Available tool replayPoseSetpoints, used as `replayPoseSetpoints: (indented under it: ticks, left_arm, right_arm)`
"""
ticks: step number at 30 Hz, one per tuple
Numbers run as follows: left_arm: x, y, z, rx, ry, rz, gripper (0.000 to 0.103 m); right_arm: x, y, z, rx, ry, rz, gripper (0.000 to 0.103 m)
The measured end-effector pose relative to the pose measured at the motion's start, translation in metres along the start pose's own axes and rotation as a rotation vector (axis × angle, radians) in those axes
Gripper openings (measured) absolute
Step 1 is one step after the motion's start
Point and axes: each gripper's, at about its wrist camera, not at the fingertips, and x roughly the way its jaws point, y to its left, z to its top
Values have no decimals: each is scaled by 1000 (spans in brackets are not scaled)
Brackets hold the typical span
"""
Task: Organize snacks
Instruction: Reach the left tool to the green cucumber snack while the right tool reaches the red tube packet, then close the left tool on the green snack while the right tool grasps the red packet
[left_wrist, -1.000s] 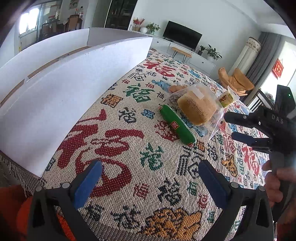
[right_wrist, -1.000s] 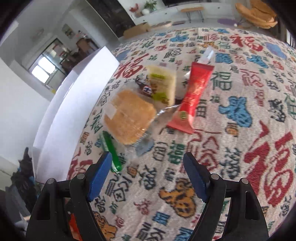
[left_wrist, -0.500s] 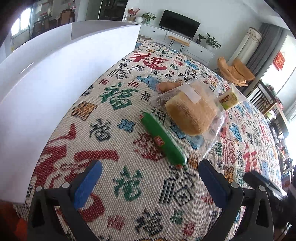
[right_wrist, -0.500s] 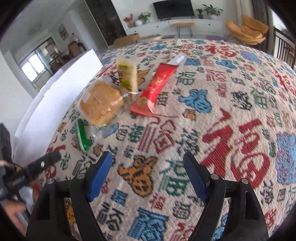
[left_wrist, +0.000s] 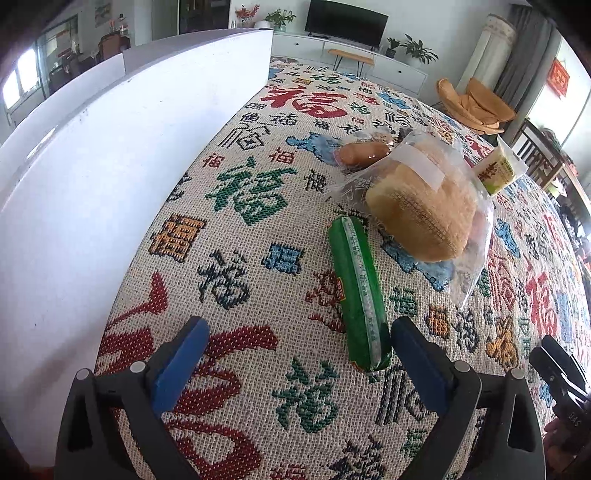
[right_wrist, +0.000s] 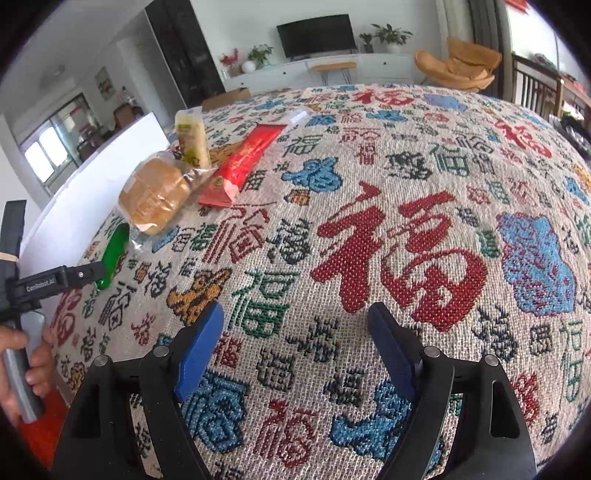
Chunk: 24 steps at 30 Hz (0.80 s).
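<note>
**Inspector:** Left gripper (left_wrist: 295, 354): jaws apart and closing, nothing pressed between the pads; the near end of the green sausage stick (left_wrist: 356, 291) lies just inside the right-hand pad (left_wrist: 415, 354), resting on the patterned tablecloth (left_wrist: 236, 369); I judge it light, fairly stiff, with a slick film skin; best taken across its middle, not at the crimped tip.

**Assessor:** And beyond it?

**Inspector:** Ahead and right of the jaws, the bagged bread bun (left_wrist: 421, 210) touches the stick's far end; soft, crushable, loose crinkly wrap; grip gently across the body. Behind it a small brown sausage (left_wrist: 364, 153); further right a yellow-green snack packet (left_wrist: 496, 173); the red snack pouch (right_wrist: 243, 162) lies beside the bun, flat and probably slippery.

**Assessor:** Edges, clearance?

**Inspector:** White box wall (left_wrist: 110, 166) runs along the left of the left jaws, near; open cloth between them; lift must clear its top rim. Right gripper (right_wrist: 295, 350): jaws wide apart, empty, over bare cloth, well clear of the snacks, which sit far ahead to its left.
</note>
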Motion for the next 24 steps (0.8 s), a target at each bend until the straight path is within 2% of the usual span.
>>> replayPoseSetpoints:
  ticks: [1, 2, 3, 4, 5, 6, 11, 13, 15, 16, 19, 20, 21, 22, 23, 24]
  left_arm:
    - [1, -4, 1, 12, 0, -1, 84]
    - [2, -12, 2, 35, 0, 8, 81]
    - [4, -19, 3, 65, -4, 20, 70]
    - [5, -27, 4, 99, -9, 32, 54]
    - [6, -37, 4, 145, -16, 51, 44]
    - [6, -43, 3, 178, -24, 65, 22]
    - [-10, -35, -18, 179, -36, 31, 22]
    - [-17, -25, -32, 174, -62, 5, 22]
    - [-23, -18, -40, 151, -77, -21, 22]
    - [-24, -18, -40, 144, -79, -26, 22]
    - [-22, -14, -39, 122, -86, -45, 22]
    - [-21, -11, -38, 111, -87, -59, 22]
    - [-21, -8, -38, 98, -87, -73, 22]
    - [-22, -6, -37, 87, -88, -82, 22]
    - [-22, -3, -37, 74, -89, -90, 22]
    - [-22, -2, -37, 66, -91, -95, 22]
  right_arm:
    - [1, 4, -1, -18, 0, -18, 83]
    - [2, 6, -2, -32, 1, -28, 84]
    - [2, 8, -3, -44, 0, -37, 84]
    - [3, 9, -4, -51, -1, -42, 84]
    - [3, 9, -4, -54, -3, -43, 84]
    - [2, 9, -4, -52, -4, -42, 84]
    - [-1, 4, -4, -26, -9, -16, 84]
    - [-2, -7, 4, 68, -9, 48, 83]
    - [0, -20, 29, 192, -25, 136, 81]
    - [4, -21, 46, 215, -28, 144, 81]
    - [36, -10, 103, 202, 19, 156, 80]
    - [51, -3, 120, 170, 51, 153, 75]
    - [65, 5, 132, 144, 81, 141, 59]
    - [80, 11, 143, 127, 126, 141, 48]
    - [93, 16, 149, 124, 166, 156, 30]
    - [104, 22, 153, 120, 205, 164, 29]
